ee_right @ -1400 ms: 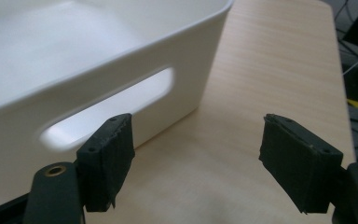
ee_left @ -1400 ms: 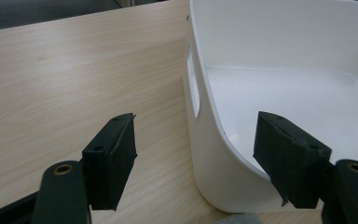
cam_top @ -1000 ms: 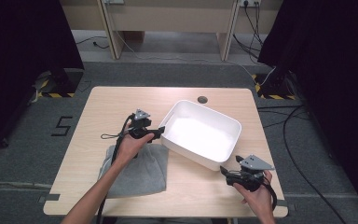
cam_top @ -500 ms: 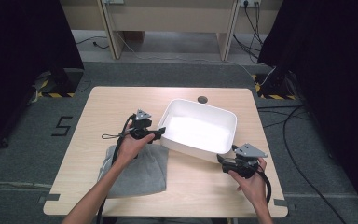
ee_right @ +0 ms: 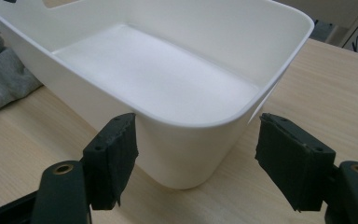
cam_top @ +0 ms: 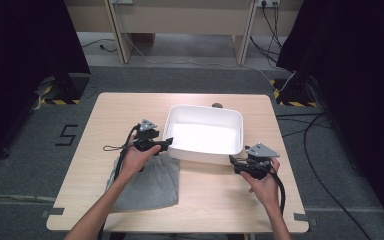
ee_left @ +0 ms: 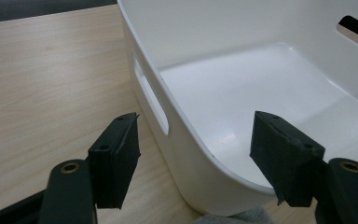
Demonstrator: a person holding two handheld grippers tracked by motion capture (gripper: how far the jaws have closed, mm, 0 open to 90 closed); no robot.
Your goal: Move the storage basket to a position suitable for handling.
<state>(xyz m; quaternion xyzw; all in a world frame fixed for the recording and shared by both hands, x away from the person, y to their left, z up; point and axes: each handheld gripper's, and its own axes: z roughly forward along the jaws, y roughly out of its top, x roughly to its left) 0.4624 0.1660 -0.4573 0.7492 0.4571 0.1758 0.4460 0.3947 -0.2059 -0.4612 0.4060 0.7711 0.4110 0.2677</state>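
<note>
White tub [cam_top: 205, 136] on table [cam_top: 90, 135], left tool [cam_top: 167, 143] spread astride its wall, right tool [cam_top: 232, 161] spread at corner

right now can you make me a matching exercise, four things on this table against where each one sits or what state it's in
Things:
1. white bin
2. grey cloth
3. left claw
4. right claw

Places or states:
A. open at the bin's near right corner
B. lying flat on the table, near left of the bin
C. empty, mid-table
D. open astride the bin's left wall

Pairs: 1-C, 2-B, 3-D, 4-A
</note>
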